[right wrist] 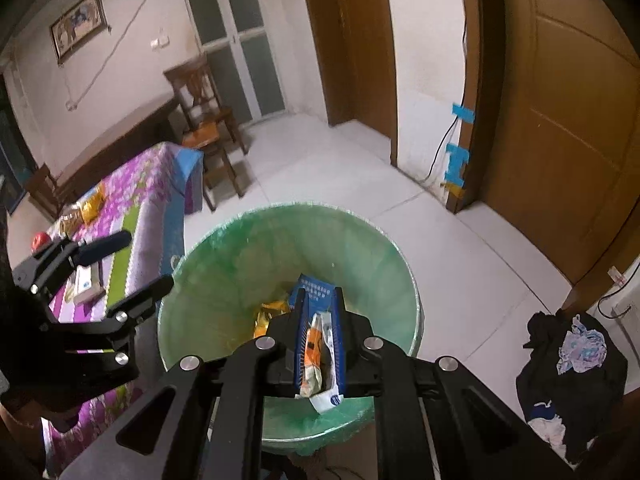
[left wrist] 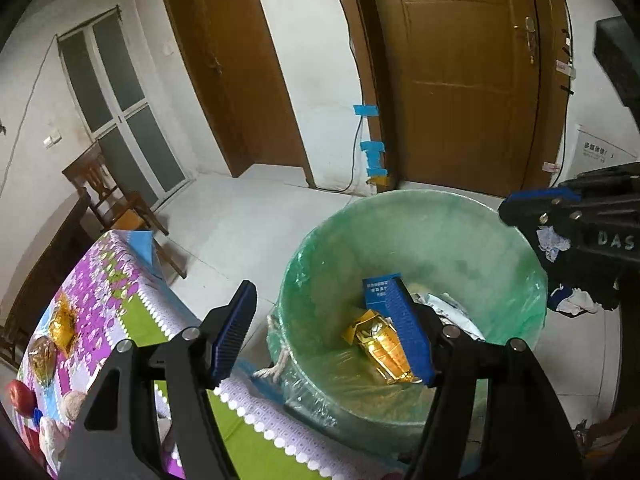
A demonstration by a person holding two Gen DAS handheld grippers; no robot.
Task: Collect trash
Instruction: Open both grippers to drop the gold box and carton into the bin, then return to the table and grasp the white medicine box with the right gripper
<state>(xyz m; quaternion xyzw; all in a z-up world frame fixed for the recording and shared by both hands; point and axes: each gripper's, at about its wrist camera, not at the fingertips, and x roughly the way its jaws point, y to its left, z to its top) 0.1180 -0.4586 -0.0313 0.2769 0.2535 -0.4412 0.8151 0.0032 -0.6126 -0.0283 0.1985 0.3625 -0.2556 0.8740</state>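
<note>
A bin with a green liner (left wrist: 320,280) (right wrist: 208,264) stands on the floor beside the table. Inside lie a gold wrapper (left wrist: 384,344) (right wrist: 268,314) and a blue box (left wrist: 376,290) (right wrist: 316,290). My left gripper (left wrist: 322,332) (right wrist: 132,268) hangs open over the bin's near-left rim, with nothing between its blue pads (left wrist: 234,332). My right gripper (right wrist: 320,300) (left wrist: 532,210) is over the bin, shut on a crumpled white and orange wrapper (right wrist: 318,344).
The table with a purple floral cloth (left wrist: 120,280) (right wrist: 148,176) holds more gold wrappers (left wrist: 64,322), a red apple (left wrist: 20,396) and other items. A wooden chair (right wrist: 204,120) stands behind it. A dark clothes pile (right wrist: 568,364) lies on the floor at right. Brown doors line the far wall.
</note>
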